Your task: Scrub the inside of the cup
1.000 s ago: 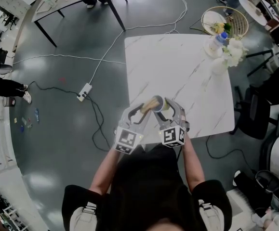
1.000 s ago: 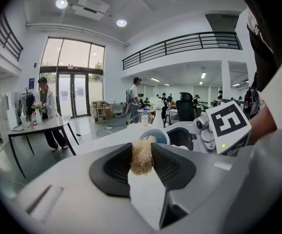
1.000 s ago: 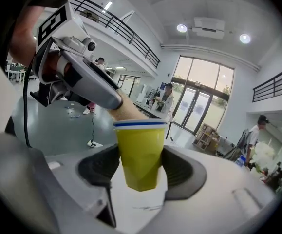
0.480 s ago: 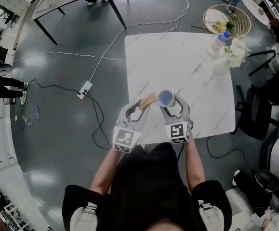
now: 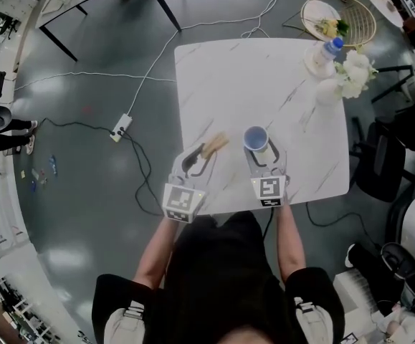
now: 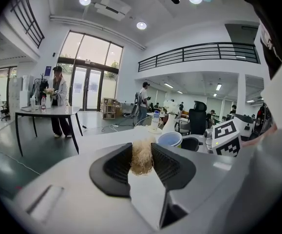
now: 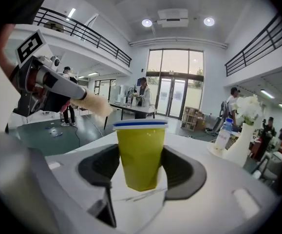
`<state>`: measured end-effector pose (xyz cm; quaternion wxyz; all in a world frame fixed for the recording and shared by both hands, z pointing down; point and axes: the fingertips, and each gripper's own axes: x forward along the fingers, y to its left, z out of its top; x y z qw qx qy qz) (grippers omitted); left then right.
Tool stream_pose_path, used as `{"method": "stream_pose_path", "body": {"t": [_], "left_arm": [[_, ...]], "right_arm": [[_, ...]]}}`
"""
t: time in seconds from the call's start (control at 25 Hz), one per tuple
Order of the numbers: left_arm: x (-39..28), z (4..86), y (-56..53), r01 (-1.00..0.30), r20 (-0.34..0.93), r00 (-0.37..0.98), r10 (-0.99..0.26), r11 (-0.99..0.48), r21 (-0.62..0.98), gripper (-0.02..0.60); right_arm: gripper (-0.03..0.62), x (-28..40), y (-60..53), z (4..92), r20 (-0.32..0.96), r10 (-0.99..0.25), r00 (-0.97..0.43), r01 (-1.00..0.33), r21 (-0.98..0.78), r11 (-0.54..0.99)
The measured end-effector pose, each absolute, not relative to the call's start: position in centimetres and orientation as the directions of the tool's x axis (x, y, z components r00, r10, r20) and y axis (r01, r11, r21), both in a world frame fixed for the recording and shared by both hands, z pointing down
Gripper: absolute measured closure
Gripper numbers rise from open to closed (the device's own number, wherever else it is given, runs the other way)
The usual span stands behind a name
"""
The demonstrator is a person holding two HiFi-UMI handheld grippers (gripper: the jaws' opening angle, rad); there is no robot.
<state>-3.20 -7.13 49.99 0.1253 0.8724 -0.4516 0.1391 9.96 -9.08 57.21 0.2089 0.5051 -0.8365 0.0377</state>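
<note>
Now R gripper (image 7: 141,165) clamps cup (image 7: 140,145) wide; L gripper (image 6: 141,164) pinches brush (image 6: 141,155).

Left gripper (image 5: 200,156), right gripper (image 5: 259,153) side by side, fingers clamped.

Cup (image 5: 255,137) near the front edge of the table (image 5: 229,77); brush (image 5: 215,145) just left of it; vase (image 5: 329,92) and bottle (image 5: 325,56) at back right.
</note>
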Motion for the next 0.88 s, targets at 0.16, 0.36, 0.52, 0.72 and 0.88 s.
{"method": "stream_pose_path", "body": {"t": [0.16,0.36,0.52,0.72,0.88], "left_arm": [[-1.7,51.3,-8.4,-0.816,0.366,0.562,-0.742,-0.570,0.098,0.451],[-0.1,53.2,-9.4,-0.817,0.393,0.557,-0.731,-0.567,0.104,0.451],[0.6,54.8,-10.2,-0.826,0.410,0.545,-0.732,-0.553,0.109,0.451],[0.8,56.4,-10.7,-0.842,0.438,0.520,-0.734,-0.528,0.115,0.451],[0.8,57.2,-10.7,-0.851,0.450,0.506,-0.736,-0.512,0.120,0.451]], "right_arm": [[0.315,11.7,-10.5,59.0,0.406,-0.832,-0.379,-0.865,0.163,0.474],[0.315,13.1,-11.9,61.4,0.429,-0.814,-0.391,-0.864,0.132,0.485],[0.315,13.7,-13.1,63.5,0.444,-0.802,-0.399,-0.865,0.108,0.490],[0.313,13.7,-14.0,65.5,0.458,-0.785,-0.418,-0.859,0.081,0.505],[0.313,13.7,-14.6,66.7,0.464,-0.775,-0.429,-0.854,0.070,0.515]]}}
